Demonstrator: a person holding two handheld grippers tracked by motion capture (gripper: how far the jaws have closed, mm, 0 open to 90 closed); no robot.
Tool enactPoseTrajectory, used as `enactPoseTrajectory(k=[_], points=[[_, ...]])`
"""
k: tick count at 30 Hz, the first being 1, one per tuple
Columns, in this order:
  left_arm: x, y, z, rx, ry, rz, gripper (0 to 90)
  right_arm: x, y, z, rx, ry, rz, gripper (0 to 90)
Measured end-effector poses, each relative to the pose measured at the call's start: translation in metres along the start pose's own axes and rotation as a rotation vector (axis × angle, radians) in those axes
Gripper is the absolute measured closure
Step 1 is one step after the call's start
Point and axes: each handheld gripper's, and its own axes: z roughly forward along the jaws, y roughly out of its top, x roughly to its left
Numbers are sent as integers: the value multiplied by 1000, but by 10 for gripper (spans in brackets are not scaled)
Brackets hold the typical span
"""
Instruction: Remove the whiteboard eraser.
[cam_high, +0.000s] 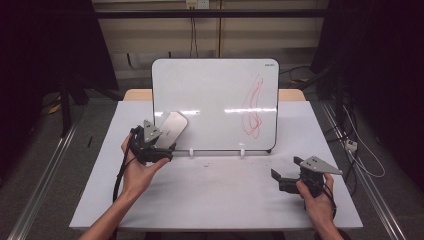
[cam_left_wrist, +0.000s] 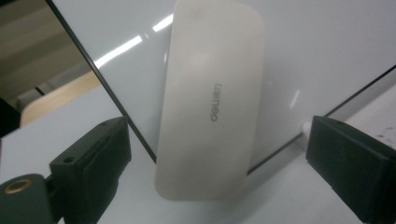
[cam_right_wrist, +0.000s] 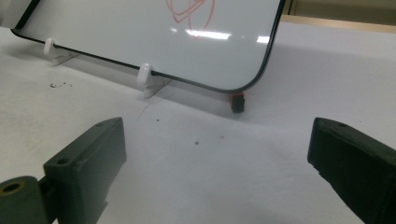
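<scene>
While you hold both tools, count one whiteboard (cam_high: 215, 100), one white eraser (cam_left_wrist: 210, 102) and two white clips (cam_right_wrist: 144, 74) under the board's lower edge. Your left gripper (cam_high: 152, 145) has its jaws spread apart, with the eraser directly ahead between them, lying flat on the board's lower corner; neither jaw touches it. Its face reads "deli". Your right gripper (cam_high: 295, 175) is also spread, empty, over the bare table (cam_high: 225, 195). Ahead of it sit a red scribble (cam_high: 253, 107) and a small red-and-black item (cam_right_wrist: 238, 101) below the board's corner.
</scene>
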Motion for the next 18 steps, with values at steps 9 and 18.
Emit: enactPoseTrajectory(k=[9,18], points=[[-4,9,19,32,38,33,128,2,1,2,3,10,-2,42],[-1,12,28,37,34,22,169,4,1,2,6,14,-6,42]])
